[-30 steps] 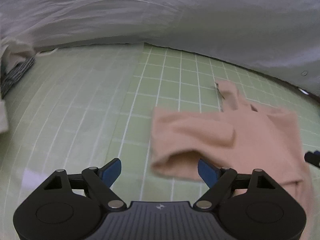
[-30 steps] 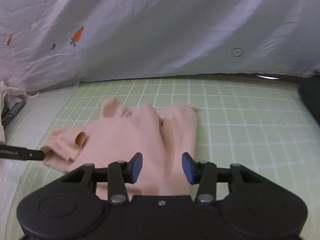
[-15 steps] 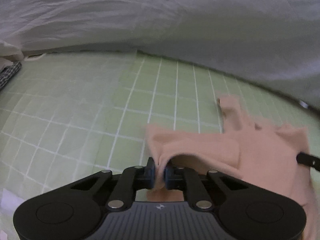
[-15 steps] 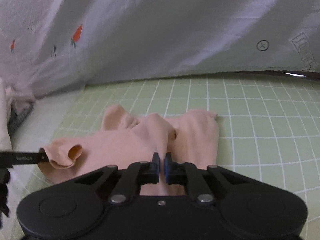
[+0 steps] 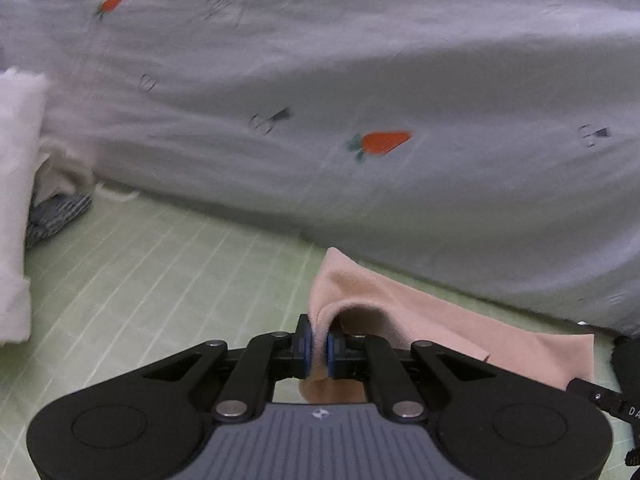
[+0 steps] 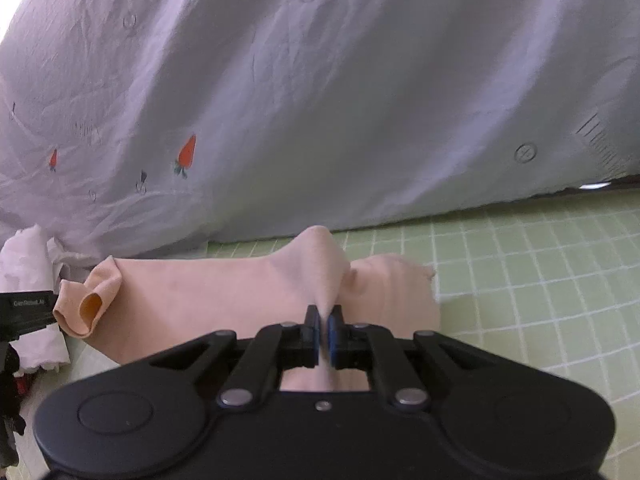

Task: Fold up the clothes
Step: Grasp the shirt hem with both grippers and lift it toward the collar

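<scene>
A small peach-pink garment (image 5: 420, 312) is held up off the green grid mat (image 5: 160, 280). My left gripper (image 5: 317, 344) is shut on one of its edges, and the cloth bulges above the blue pads. In the right wrist view the same peach-pink garment (image 6: 208, 292) stretches leftward, its sleeve opening at the far left. My right gripper (image 6: 324, 330) is shut on a pinched ridge of the cloth. The left gripper's black tip (image 6: 28, 308) shows at the left edge, by that sleeve end.
A white sheet with carrot prints (image 5: 380, 142) hangs behind the mat, also seen as the sheet (image 6: 320, 100). White clothes (image 5: 16, 208) and a dark striped piece (image 5: 60, 212) lie at the left. The green grid mat (image 6: 540, 280) extends to the right.
Both grippers went from open to shut on the garment, then lifted it off the mat. The cameras now tilt up toward the sheet.
</scene>
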A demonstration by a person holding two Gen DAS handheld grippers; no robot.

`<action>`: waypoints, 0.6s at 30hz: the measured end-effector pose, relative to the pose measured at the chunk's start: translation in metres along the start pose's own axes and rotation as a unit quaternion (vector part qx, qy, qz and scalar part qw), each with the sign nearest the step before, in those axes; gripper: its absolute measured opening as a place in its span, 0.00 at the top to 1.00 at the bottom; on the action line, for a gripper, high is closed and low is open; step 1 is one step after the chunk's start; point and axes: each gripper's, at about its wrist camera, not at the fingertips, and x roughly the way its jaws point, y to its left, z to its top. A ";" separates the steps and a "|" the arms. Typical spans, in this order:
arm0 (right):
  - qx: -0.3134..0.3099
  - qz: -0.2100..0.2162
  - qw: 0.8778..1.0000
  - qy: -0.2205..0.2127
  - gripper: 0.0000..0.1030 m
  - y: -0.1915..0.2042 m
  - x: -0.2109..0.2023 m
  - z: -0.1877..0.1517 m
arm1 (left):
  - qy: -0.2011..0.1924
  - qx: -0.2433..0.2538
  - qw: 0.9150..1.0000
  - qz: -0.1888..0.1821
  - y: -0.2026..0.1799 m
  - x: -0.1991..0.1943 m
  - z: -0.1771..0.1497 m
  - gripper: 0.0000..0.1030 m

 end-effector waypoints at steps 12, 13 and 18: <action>0.010 -0.057 0.993 0.101 0.64 -0.019 0.072 -0.022 | 0.116 -0.102 0.987 0.034 0.048 0.059 -0.041 0.91; 0.013 -0.058 0.993 0.107 0.63 -0.022 0.076 -0.022 | 0.120 -0.102 0.987 0.035 0.049 0.061 -0.043 0.91; -0.006 -0.077 0.989 0.124 0.61 -0.017 0.090 -0.023 | 0.123 -0.095 0.987 0.039 0.050 0.068 -0.045 0.91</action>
